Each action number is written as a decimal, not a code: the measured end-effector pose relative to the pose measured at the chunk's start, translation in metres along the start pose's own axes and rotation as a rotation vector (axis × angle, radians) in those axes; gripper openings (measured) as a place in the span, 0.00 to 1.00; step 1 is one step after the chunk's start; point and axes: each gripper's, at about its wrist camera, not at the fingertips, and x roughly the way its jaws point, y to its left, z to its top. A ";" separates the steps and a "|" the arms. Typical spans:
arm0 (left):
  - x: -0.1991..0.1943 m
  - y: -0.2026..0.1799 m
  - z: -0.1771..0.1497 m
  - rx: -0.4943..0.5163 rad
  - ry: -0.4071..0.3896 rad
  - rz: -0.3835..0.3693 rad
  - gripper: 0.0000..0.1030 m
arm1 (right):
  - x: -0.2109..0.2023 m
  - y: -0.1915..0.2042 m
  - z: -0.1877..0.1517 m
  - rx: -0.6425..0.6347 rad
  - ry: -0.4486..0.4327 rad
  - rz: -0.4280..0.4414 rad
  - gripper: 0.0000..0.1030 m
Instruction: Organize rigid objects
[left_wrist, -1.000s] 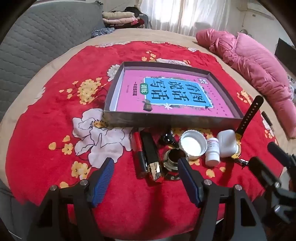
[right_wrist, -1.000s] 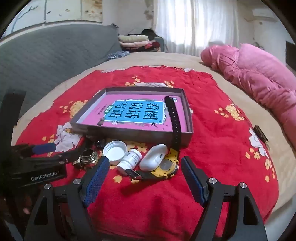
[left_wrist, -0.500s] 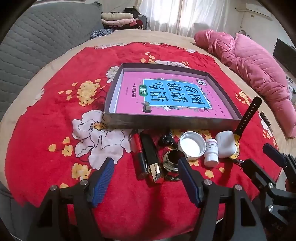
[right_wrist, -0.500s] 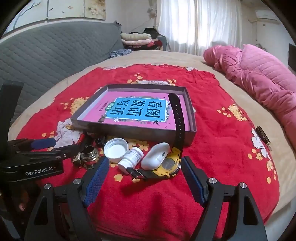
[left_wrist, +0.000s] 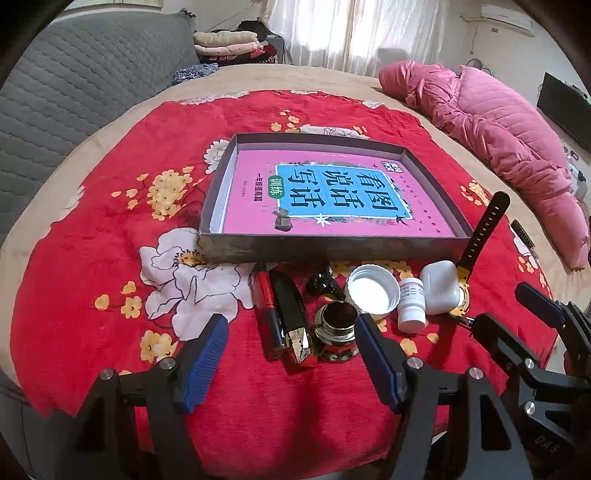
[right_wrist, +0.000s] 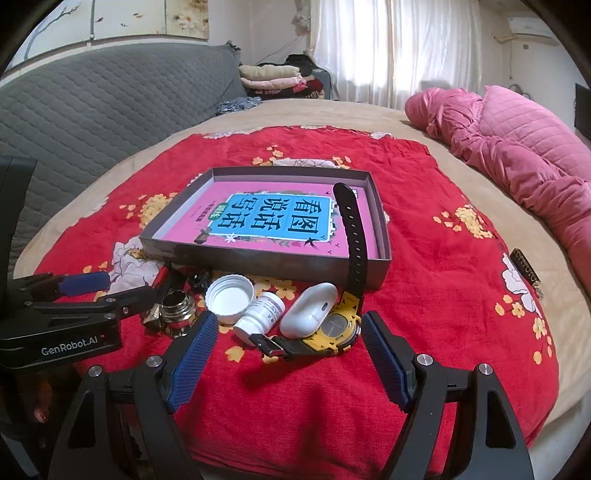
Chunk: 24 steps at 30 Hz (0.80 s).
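- Lay across the bed (right_wrist: 424, 122), a red flowered blanket (left_wrist: 110, 295), carrying everything below.
- Sat mid-blanket, a shallow grey box (left_wrist: 332, 251) with a pink book (left_wrist: 332, 199) flat inside; well ahead of both grippers.
- Hovered low at the near edge, the left gripper (left_wrist: 291, 354), jaws wide apart and holding nothing; just ahead between its fingers stood the row's left end.
- Hovered likewise the right gripper (right_wrist: 288, 354), spread wide and empty, with the watch (right_wrist: 332, 328) just ahead between its fingers; strap leaned up over the box wall.
- Lined up before the box, left to right: red tube (left_wrist: 267, 295), dark gold-tipped case (left_wrist: 291, 314), small black piece (left_wrist: 323, 286), metal jar (left_wrist: 338, 330), white cap (left_wrist: 373, 290), pill bottle (left_wrist: 412, 302), white earbud case (left_wrist: 441, 288).
- Hid the watch face in the left view, behind the earbud case; shown plainly in the right view only.
- Hid the red tube and most of the dark case in the right view, behind the left gripper.
- Stayed too small and dark to identify, the black piece.
- Lay apart near the blanket's right edge, a small dark bar (right_wrist: 526, 271), unreadable.
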 end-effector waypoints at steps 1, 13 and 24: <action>0.000 0.000 0.000 0.003 0.000 0.002 0.68 | 0.000 0.000 0.000 0.000 0.000 0.000 0.78; -0.001 0.002 0.002 0.001 -0.007 -0.002 0.68 | 0.000 0.001 0.000 -0.011 -0.004 0.000 0.78; -0.003 0.002 0.003 0.002 -0.009 -0.005 0.68 | -0.001 0.002 0.000 -0.016 -0.011 -0.002 0.78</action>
